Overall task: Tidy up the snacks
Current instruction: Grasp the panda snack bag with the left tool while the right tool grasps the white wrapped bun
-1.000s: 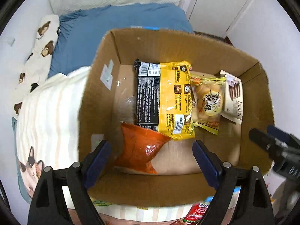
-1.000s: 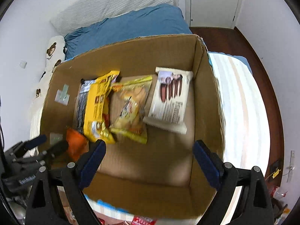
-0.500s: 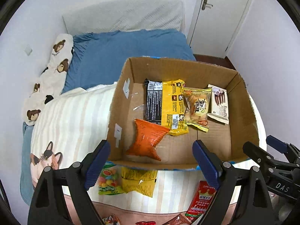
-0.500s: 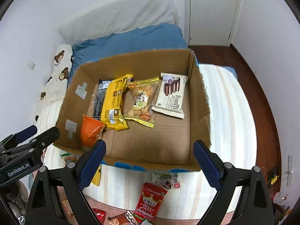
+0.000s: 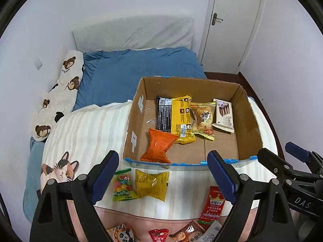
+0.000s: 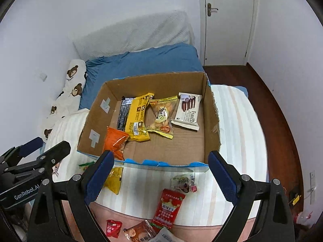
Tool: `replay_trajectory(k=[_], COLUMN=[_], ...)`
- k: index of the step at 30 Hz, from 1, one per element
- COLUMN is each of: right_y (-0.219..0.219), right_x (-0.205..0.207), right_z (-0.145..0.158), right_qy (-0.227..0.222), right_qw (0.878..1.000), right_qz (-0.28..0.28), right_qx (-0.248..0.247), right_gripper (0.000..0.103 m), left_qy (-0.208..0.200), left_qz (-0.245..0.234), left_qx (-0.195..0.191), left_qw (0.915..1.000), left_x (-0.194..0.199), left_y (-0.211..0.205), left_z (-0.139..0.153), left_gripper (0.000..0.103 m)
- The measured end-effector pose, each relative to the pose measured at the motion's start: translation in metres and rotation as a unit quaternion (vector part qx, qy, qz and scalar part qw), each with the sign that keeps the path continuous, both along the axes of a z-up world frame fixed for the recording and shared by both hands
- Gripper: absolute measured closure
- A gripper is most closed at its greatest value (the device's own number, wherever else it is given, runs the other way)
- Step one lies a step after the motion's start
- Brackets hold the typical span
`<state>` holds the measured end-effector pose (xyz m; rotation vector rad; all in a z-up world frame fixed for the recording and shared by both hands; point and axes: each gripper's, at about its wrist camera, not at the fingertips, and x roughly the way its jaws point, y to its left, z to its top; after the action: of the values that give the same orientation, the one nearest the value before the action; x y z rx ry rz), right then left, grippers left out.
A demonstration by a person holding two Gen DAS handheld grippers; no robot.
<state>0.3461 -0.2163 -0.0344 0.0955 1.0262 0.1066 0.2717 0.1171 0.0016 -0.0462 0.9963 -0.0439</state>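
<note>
An open cardboard box (image 5: 135,125) (image 6: 210,121) sits on the bed. It holds an orange packet (image 5: 159,146) (image 6: 115,139), a yellow-black packet (image 5: 177,117) (image 6: 137,117), a pastry packet (image 5: 202,119) (image 6: 161,115) and a white wafer packet (image 5: 224,116) (image 6: 188,111). Loose snacks lie on the bed in front of the box: a green candy bag (image 5: 122,184), a yellow packet (image 5: 151,184) (image 6: 115,179), a red packet (image 5: 213,206) (image 6: 168,207). My left gripper (image 5: 163,178) and right gripper (image 6: 158,178) are both open and empty, held above these snacks.
More small packets (image 5: 155,234) (image 6: 139,232) lie at the near edge of the bed. A blue pillow (image 5: 129,74), a bear-print pillow (image 5: 60,94), a white headboard cushion (image 6: 131,34) and a door (image 6: 228,20) lie beyond. Wooden floor (image 6: 272,111) is to the right.
Both grippers have pulled up and back from inside the box. The box now looks smaller and the loose snacks on the bed have come into view. The orange packet stays in the box.
</note>
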Motion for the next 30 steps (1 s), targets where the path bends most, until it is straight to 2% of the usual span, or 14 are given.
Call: replay_trajectory(k=[8,13,17,22,27,30], right_y=[-0.004,-0.012,-0.018,-0.015,-0.002,0.010], right_x=[-0.021,-0.041,-0.063,-0.097,-0.127,-0.133], right_z=[0.012,-0.008,-0.055,-0.127,-0.181,-0.203], right_qy=[-0.014,0.013,0.079,0.177,0.247,0.265], right_qw=[1.000,0.998,0.994,0.982,0.968,0.963], right_qz=[-0.009,-0.025,-0.033,-0.014,0.027,0.048], right_qx=[0.024,0.049,0.070,0.061,0.024,-0.010], right_gripper=[0.003,0.003,0.003,0.003,0.003,0.003], left_qy=[-0.019,-0.017,0.013,0.084,0.167,0.198], left_qz=[-0.002,0.000,0.001,-0.027,-0.060,-0.105], left_qx=[0.001,0.000,0.024,0.091,0.124,0.160], left_qw=[0.9998,0.9999,0.9996,0.9919,0.9763,0.9613], left_x=[-0.017,-0.033,-0.058,-0.093,-0.123,-0.130], left_y=[-0.003,0.003,0.018,0.041,0.064,0.061], left_z=[0.010,-0.001,-0.036,-0.105,-0.166,-0.194], left_gripper=[0.013,0.013,0.013,0.013,0.013,0.013])
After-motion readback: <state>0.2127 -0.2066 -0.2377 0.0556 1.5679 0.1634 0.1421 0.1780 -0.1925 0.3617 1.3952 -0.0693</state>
